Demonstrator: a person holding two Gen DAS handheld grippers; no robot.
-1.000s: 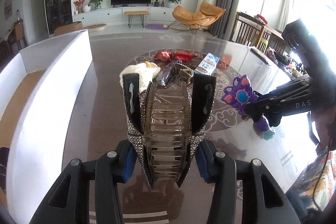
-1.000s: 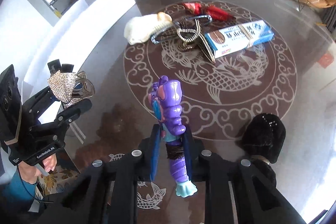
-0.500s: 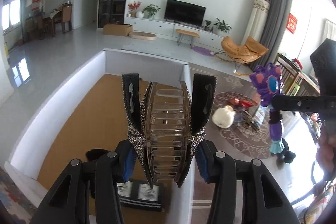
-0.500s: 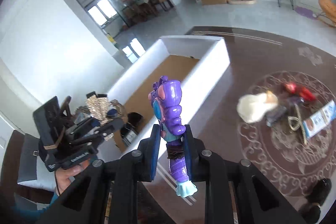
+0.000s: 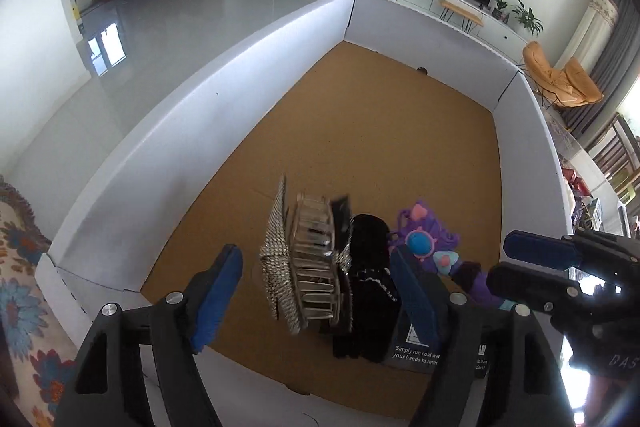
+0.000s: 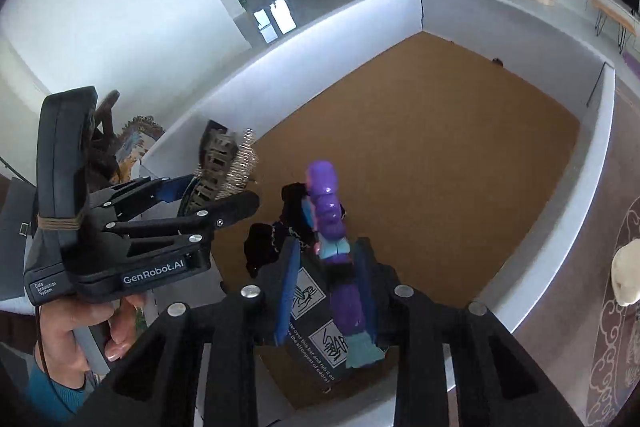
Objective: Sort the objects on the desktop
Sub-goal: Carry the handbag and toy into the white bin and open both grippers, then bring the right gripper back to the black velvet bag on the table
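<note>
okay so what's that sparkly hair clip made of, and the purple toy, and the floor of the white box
Hair clip: seemingly clear smoky plastic teeth, with outer faces studded in glittering rhinestones or metal beads. Purple toy: glossy moulded plastic, judging by sharp highlights on its segments. Box floor: matte tan, finely speckled, probably cork or bare cardboard; its walls look like smooth white board.

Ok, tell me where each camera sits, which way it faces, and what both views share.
Left wrist: on the left gripper, tilted down into the white box; shows its own fingers opening, hair clip loose between them, the right gripper alongside.
Right wrist: on the right gripper, facing down into the box; own fingers opening beside the purple toy, plus the left gripper and hand.
Shared: box, clip, toy.
</note>
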